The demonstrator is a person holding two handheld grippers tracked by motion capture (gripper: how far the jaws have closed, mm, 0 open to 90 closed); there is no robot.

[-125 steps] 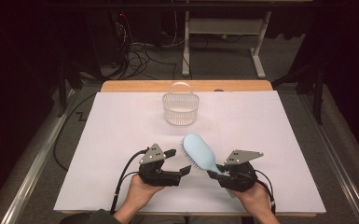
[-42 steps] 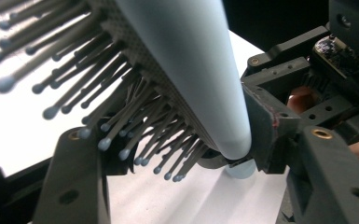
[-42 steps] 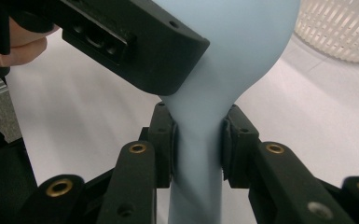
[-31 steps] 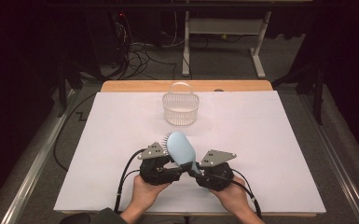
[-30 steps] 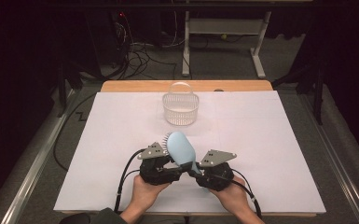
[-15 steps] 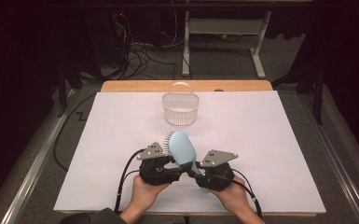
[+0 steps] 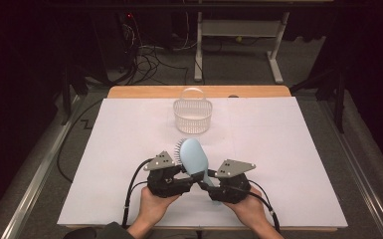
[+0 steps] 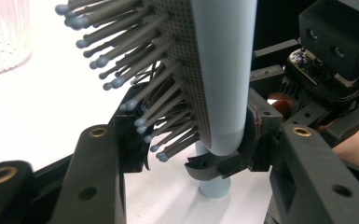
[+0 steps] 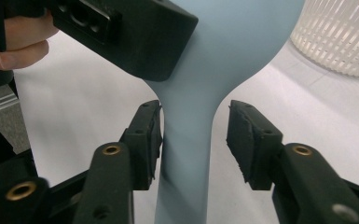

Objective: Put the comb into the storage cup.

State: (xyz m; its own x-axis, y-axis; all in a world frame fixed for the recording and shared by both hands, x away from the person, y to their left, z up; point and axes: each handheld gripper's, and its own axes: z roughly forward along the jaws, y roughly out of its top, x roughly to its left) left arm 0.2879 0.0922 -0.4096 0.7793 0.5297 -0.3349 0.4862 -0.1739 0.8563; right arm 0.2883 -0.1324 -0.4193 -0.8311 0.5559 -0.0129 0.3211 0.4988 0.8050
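Brush point(image 7: 193, 157) passed between claws, above the worktop point(image 7: 288, 149).
Clamped by left claw point(image 8: 191, 154) at the head's base, bristles partly hiding one pad; right claw point(image 9: 193, 135) just opening, apart around the handle, handle's end cut off below.

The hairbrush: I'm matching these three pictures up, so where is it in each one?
High view: hairbrush low centre, between both tongs.
Left gripper view: bristled head upper centre, edge-on.
Right gripper view: smooth back and handle, centre.
Shared landmark: white basket, top left, top right.
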